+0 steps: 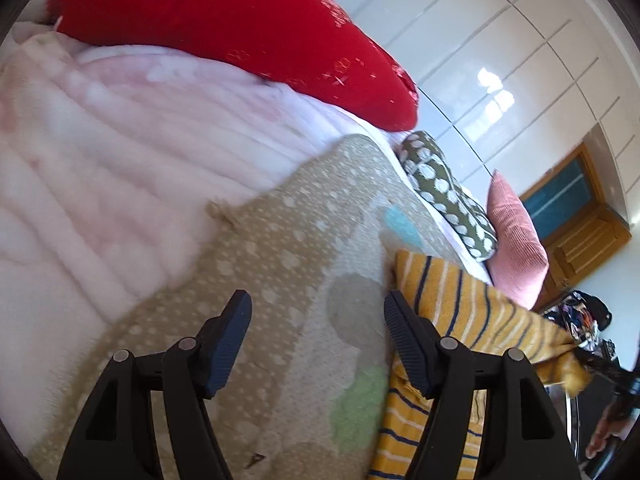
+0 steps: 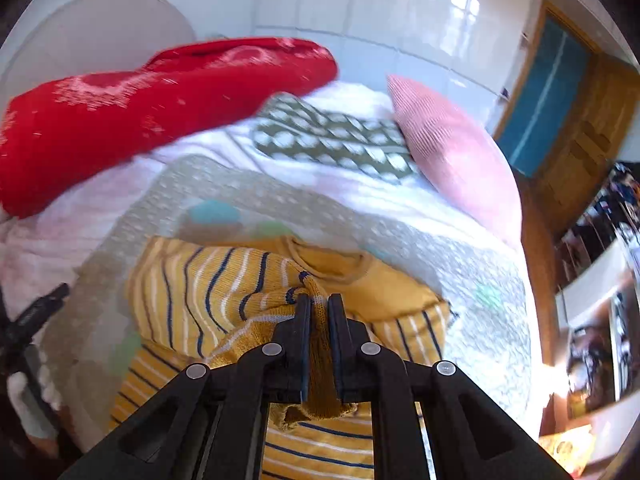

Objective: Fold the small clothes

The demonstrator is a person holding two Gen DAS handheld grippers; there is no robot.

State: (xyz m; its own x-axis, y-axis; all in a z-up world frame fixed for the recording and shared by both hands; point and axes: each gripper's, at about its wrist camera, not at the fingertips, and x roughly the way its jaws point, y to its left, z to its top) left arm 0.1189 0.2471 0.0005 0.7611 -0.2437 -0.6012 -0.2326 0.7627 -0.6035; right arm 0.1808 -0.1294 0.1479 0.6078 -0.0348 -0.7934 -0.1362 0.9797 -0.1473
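With the right claw (image 2: 319,300) pinching the yellow striped top's (image 2: 192,280) sleeve and the left claw (image 1: 318,312) spread empty, lay the sleeve flat across the body on the bed (image 2: 460,248).

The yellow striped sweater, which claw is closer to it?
Right. The right claw is shut on the yellow striped sweater; the left claw hangs open beside it.

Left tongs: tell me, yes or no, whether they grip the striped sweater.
No: the left tongs stand open beside the striped sweater, holding nothing.
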